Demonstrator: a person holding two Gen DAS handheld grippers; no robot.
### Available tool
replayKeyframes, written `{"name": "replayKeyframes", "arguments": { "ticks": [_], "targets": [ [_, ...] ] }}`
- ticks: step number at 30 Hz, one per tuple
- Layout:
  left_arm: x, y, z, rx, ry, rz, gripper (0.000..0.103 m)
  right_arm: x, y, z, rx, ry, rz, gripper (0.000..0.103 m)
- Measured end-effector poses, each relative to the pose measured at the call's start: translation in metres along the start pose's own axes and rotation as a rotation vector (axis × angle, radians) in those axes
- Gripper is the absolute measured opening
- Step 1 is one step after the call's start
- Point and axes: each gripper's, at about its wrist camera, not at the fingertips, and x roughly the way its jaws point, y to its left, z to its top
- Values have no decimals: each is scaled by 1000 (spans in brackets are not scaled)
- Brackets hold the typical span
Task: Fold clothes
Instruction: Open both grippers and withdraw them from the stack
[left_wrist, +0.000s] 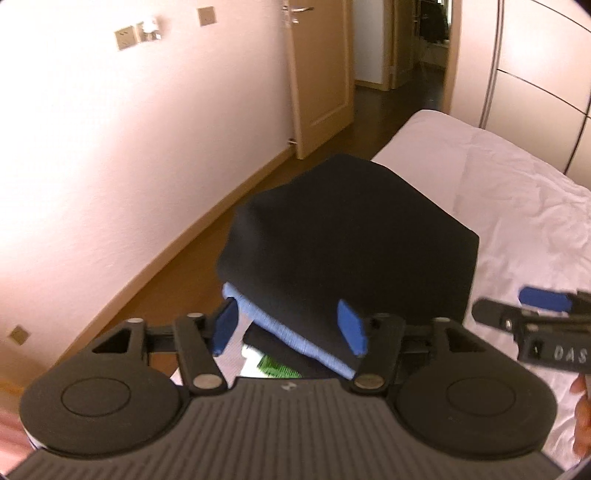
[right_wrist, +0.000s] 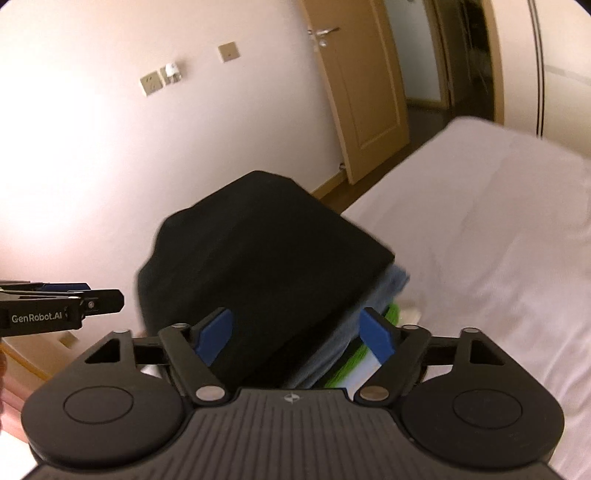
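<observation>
So there's a stack of folded clothes sitting at the corner of the bed (left_wrist: 517, 206), white sheet, a bit rumpled. On top is a black piece (left_wrist: 351, 236), folded into a chunky block. Under it there's a light blue one (left_wrist: 280, 328) poking out, then another dark layer, and right at the bottom something green and white (left_wrist: 273, 367). From the right wrist view you get the same pile from the other side: black on top, blue edge sticking out on the right, green and white stripes below that.

Left hand-held gripper (left_wrist: 290, 326): jaws are parted a fair way, and the blue pads sit either side of the near edge of the pile. The frame's soft, but the pads don't look like they're pressing on anything, so it's got hold of nothing. Right hand-held gripper (right_wrist: 299, 338): jaws wider still, also straddling the near edge of the pile, not pinching the cloth either.

Each gripper shows up in the other's camera, just beside it, so they're close together, side by side, both pointing down at the stack.

Background: pale wall with a few sockets (left_wrist: 123, 37), a wooden door (left_wrist: 317, 74) standing open, brown floor between wall and bed, and a wardrobe (left_wrist: 535, 74) on the far side. A bit of a person's hand shows at the right edge of the left view.
</observation>
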Motion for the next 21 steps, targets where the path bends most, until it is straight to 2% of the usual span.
{"name": "replayKeyframes", "arguments": {
  "ticks": [5,8,10,16,21],
  "targets": [
    [-52,-11,-19,-31,-19,40,66,-45,4,-19,33,8,32,95],
    [-76,-19,-34,-55,-21,65,79,-75,8,-30,18,5,35,101],
    [-92,-23,-46,-77,-24,85,91,-94,10,-37,5,2,35,101],
    [-142,-34,-88,-156,1,111,99,-152,13,-64,-55,31,24,101],
    [-182,-45,-124,-195,-8,119,102,-195,15,-88,-125,36,24,103]
  ]
}}
